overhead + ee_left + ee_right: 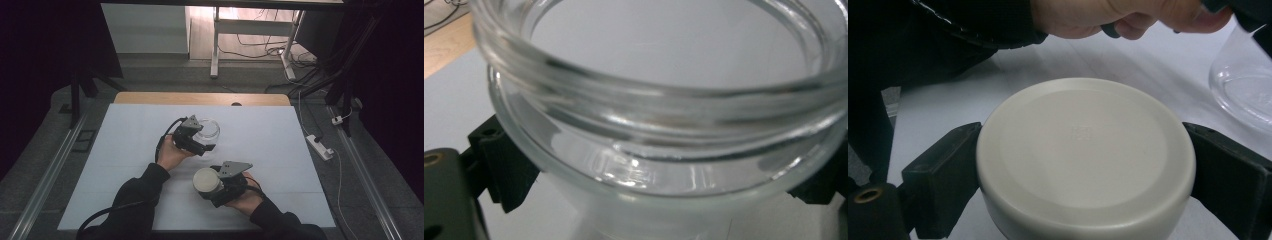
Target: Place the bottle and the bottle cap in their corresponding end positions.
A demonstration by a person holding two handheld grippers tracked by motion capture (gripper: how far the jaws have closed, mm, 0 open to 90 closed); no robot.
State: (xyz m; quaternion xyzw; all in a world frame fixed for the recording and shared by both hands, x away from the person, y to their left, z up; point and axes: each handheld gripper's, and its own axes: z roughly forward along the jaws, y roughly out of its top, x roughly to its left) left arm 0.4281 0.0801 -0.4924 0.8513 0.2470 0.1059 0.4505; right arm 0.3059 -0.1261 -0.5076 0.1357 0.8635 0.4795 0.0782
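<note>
A clear glass jar (210, 129) without a lid stands on the white table (270, 135) near its middle. My left gripper (202, 138) is shut on it from the near left. In the left gripper view the jar's threaded rim (659, 100) spans the frame, with the gripper (659, 180) holding it just under the neck. A round cream lid (204, 179) is held flat, top side up, in my right gripper (212, 186), nearer to me than the jar. In the right gripper view the lid (1083, 150) sits squeezed in the gripper (1085, 190), and the jar (1243, 85) shows at the far right.
The table's wooden far edge (200, 98) lies beyond the white cover. A power strip (320, 146) and cables lie on the floor to the right. Metal rails (50, 175) run along both sides. The person's left hand (1128, 15) is close behind the lid.
</note>
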